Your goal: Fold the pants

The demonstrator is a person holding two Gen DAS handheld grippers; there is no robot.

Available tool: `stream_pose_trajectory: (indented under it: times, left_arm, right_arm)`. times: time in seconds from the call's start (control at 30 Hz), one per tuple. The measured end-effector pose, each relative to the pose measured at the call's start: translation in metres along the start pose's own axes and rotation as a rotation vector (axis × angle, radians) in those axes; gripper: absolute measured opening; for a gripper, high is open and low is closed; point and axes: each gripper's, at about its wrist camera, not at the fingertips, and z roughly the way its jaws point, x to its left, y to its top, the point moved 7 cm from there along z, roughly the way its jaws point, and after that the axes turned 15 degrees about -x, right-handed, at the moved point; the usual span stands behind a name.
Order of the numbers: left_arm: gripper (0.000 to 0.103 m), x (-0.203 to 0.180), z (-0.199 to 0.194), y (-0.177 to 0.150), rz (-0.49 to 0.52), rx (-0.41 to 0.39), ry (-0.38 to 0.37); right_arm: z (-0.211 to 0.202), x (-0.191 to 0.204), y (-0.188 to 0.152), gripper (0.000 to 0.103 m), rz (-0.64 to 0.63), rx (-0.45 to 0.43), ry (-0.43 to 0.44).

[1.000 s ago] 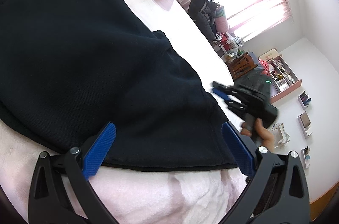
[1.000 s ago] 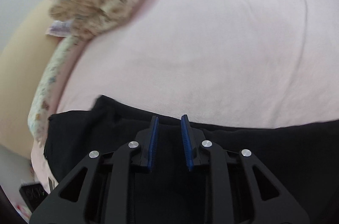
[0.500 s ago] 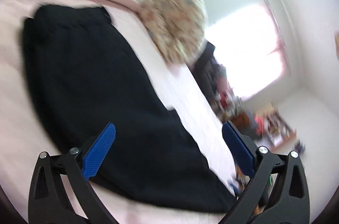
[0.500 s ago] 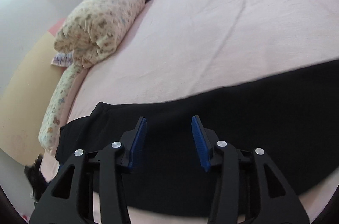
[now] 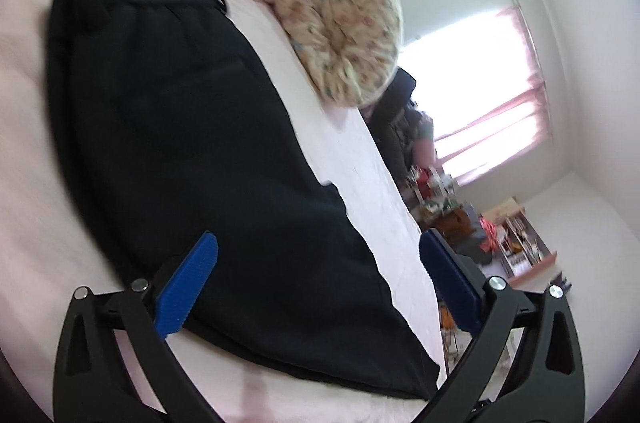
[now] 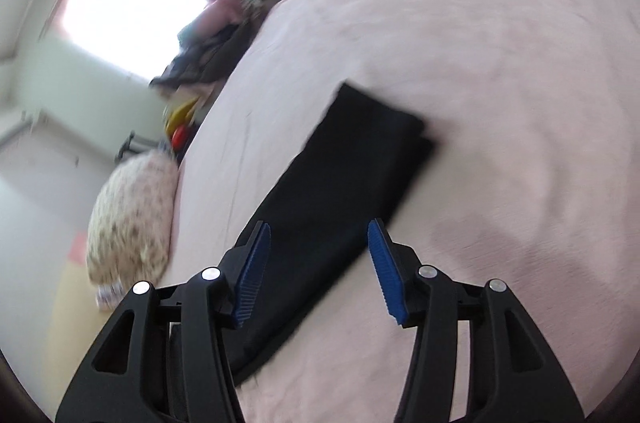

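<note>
In my left view the black pants [image 5: 192, 151] run from the waistband at upper left down to lower right, passing between my left gripper [image 5: 318, 287], whose fingers are spread wide and hold nothing. In my right view my right gripper [image 6: 320, 271] is also well open and empty. There the pants stretch from between its fingers up toward the hems at centre right on the pink bed [image 6: 500, 71], so I judge the right nearer that end.

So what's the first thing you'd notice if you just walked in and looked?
The black pants jump out first, a big dark shape lying flat on the pale pink bed. Next come the bright blue fingers of the left gripper and of the right gripper, both wide open above the pants. A flowery rolled quilt sits by the waistband end.
</note>
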Motion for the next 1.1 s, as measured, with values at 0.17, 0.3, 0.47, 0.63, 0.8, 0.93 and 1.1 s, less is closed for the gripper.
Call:
stream_pose_trajectory:
  times: [0.17,0.3,0.47,0.63,0.8,0.93,1.1]
  left_arm:
    - [0.101,-0.013,0.014,-0.021,0.082,0.048,0.020]
    - [0.101,-0.012,0.018,-0.028,0.112,0.063,0.043]
    - [0.101,-0.008,0.019,-0.030,0.122,0.064,0.052]
    - [0.101,-0.008,0.022,-0.033,0.152,0.062,0.069]
    - [0.101,-0.007,0.020,-0.034,0.167,0.061,0.074]
    - [0.101,-0.008,0.020,-0.035,0.167,0.062,0.073]
    - [0.101,-0.007,0.020,-0.034,0.166,0.062,0.070]
  right_arm:
    - [0.022,-0.025,0.007,0.053,0.065,0.004,-0.050]
    - [0.036,-0.052,0.019,0.053,0.095,0.002,-0.096]
    - [0.049,-0.070,0.025,0.053,0.155,-0.008,-0.100]
    - [0.057,-0.076,0.031,0.053,0.170,-0.027,-0.082]
    - [0.063,-0.075,0.034,0.045,0.140,-0.048,-0.091]
    - [0.060,-0.084,0.035,0.022,0.158,-0.068,-0.076]
    - [0.049,-0.075,0.037,0.017,0.139,-0.104,-0.011]
